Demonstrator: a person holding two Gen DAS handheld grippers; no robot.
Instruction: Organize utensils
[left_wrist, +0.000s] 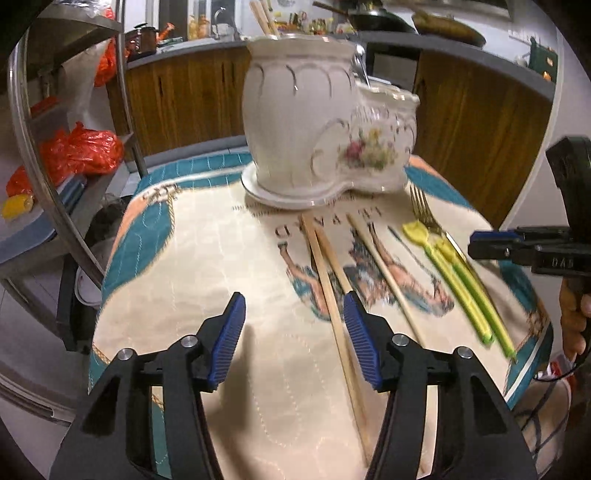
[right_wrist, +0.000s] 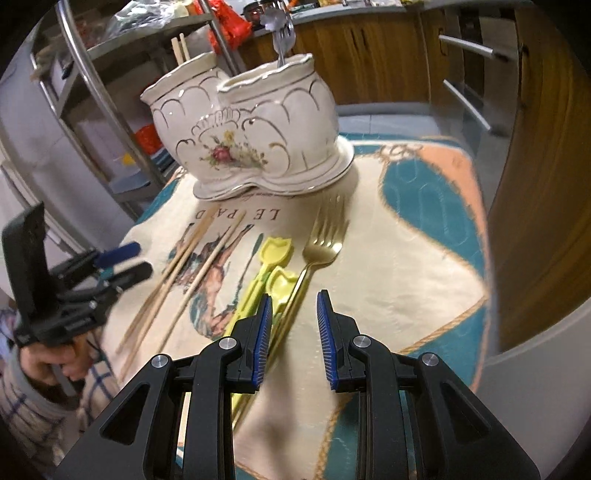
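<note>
A white two-part ceramic holder (left_wrist: 325, 122) (right_wrist: 251, 136) stands at the far side of the cloth-covered table; chopsticks and a fork stick out of it. On the cloth lie three wooden chopsticks (left_wrist: 328, 280) (right_wrist: 184, 273), two yellow-green spoons (left_wrist: 458, 280) (right_wrist: 273, 266) and a gold fork (left_wrist: 424, 212) (right_wrist: 321, 247). My left gripper (left_wrist: 295, 332) is open and empty, just above the cloth, left of the chopsticks; it shows in the right wrist view (right_wrist: 129, 262). My right gripper (right_wrist: 293, 332) is open and empty, near the fork's handle; it shows in the left wrist view (left_wrist: 480, 247).
A metal shelf rack (left_wrist: 70, 155) with red bags stands to the left of the table. Wooden cabinets (left_wrist: 480, 122) run behind and to the right (right_wrist: 535, 184). The patterned cloth (left_wrist: 207, 258) covers the table.
</note>
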